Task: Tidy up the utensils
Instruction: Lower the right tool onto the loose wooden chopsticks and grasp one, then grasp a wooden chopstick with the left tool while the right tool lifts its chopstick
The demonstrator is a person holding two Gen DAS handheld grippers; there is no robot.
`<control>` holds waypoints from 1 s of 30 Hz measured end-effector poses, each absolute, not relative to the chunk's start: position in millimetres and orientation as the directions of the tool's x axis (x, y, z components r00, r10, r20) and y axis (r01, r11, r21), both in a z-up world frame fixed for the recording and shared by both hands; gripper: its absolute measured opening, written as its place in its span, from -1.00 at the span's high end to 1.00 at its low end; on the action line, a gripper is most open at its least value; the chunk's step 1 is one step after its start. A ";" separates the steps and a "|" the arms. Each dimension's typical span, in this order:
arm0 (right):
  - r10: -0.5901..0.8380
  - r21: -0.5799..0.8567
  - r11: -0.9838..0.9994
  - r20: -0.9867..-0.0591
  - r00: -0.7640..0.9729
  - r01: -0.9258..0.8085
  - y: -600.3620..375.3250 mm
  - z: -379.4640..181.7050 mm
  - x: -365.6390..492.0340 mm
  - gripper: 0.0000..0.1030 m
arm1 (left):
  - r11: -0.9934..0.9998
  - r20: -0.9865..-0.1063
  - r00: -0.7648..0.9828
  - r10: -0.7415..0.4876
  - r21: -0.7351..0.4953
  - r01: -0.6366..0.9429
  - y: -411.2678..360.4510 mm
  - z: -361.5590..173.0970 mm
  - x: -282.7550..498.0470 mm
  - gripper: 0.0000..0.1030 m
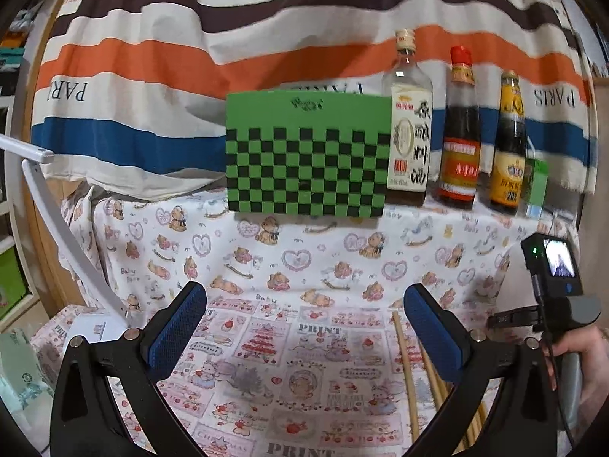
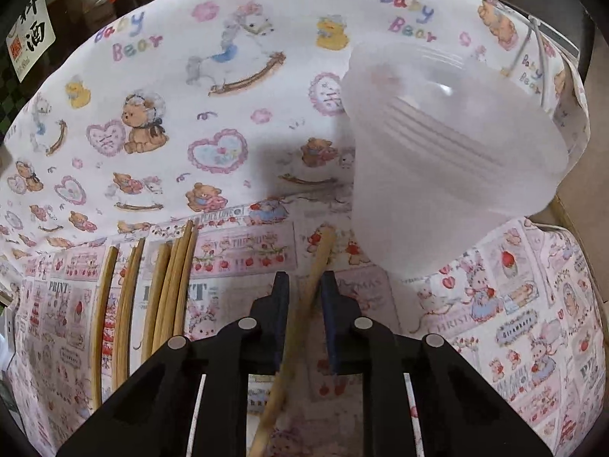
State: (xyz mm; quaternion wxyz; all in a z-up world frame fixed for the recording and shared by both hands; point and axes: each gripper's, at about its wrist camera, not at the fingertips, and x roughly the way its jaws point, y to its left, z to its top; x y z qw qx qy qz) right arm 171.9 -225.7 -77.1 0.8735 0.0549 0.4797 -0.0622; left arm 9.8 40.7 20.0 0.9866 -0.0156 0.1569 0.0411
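Lying between the fingers of the right gripper point(image 2: 304, 285) is a single wooden chopstick point(image 2: 300, 304) — it is running lengthwise through the narrow gap, tip pointing up toward the translucent plastic cup point(image 2: 449, 144). Jaws are nearly closed around it; I cannot tell whether the pads are actually pressing it yet. The gripper is pitching steeply down, which suits picking a thin stick off the cloth.

The cup is standing just up and right of the chopstick's tip, mouth open — likely the holder these are going into. The remaining chopsticks point(image 2: 163, 297) are lying roughly parallel on the tablecloth point(image 2: 171, 144) to the left, apart from the one being picked, so they are not getting in the way.

The left gripper point(image 1: 304, 327) is hovering over the table with jaws wide open and nothing between them, probably waiting its turn. The person's hand point(image 1: 582, 365) is gripping the right tool's handle at that view's edge.

Readable text — cloth is showing "Baby Bear", "PRINT", "PEACE LOVE"; the backdrop fabric point(image 1: 152, 76) is showing "PARIS". Three sauce bottles point(image 1: 458, 133) beside a green checkered board point(image 1: 304, 152) are carrying Chinese labels, one including 料酒.
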 end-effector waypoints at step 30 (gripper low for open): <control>0.211 0.323 0.935 -0.185 0.960 -0.143 -309.6 87.0 55.8 0.85 | 0.993 -0.840 0.542 -0.034 0.032 0.112 -73.0 -42.4 194.7 0.47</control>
